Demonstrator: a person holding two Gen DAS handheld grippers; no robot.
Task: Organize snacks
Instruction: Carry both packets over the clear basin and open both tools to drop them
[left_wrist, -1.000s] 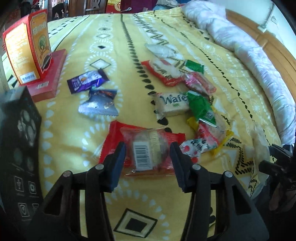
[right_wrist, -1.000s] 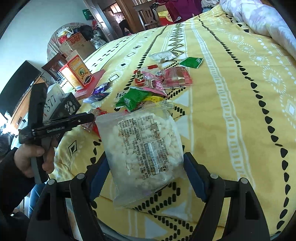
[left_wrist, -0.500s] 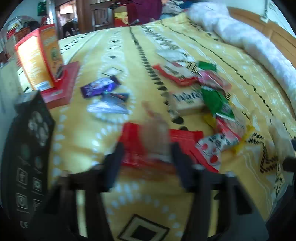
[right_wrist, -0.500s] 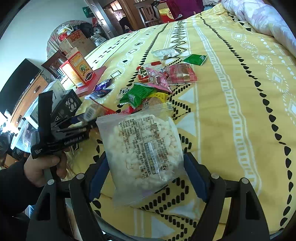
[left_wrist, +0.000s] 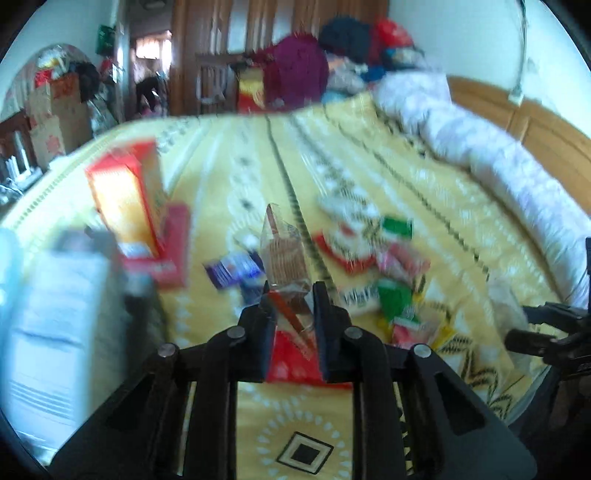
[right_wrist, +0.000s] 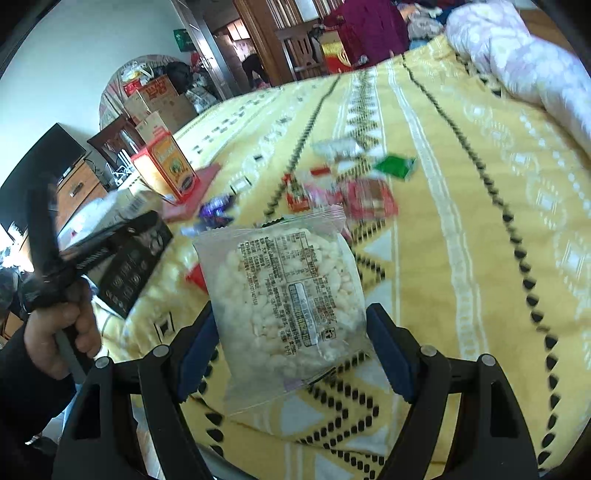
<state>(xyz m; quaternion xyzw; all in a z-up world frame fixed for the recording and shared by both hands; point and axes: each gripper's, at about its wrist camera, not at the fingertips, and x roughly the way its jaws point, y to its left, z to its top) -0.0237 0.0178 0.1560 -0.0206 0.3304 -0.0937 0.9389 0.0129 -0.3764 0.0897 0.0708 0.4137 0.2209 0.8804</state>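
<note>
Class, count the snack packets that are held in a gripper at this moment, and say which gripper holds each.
2. The left gripper is shut on a clear cake packet, lifted above the bedspread. The right gripper holds the clear rice cracker packet. Nothing else appears gripped.

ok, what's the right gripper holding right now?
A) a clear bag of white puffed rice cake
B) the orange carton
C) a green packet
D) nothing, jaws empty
A: in the right wrist view the right gripper has its blue pads on either side of the clear bag of white puffed rice cake, held up off the yellow bedspread.
</note>
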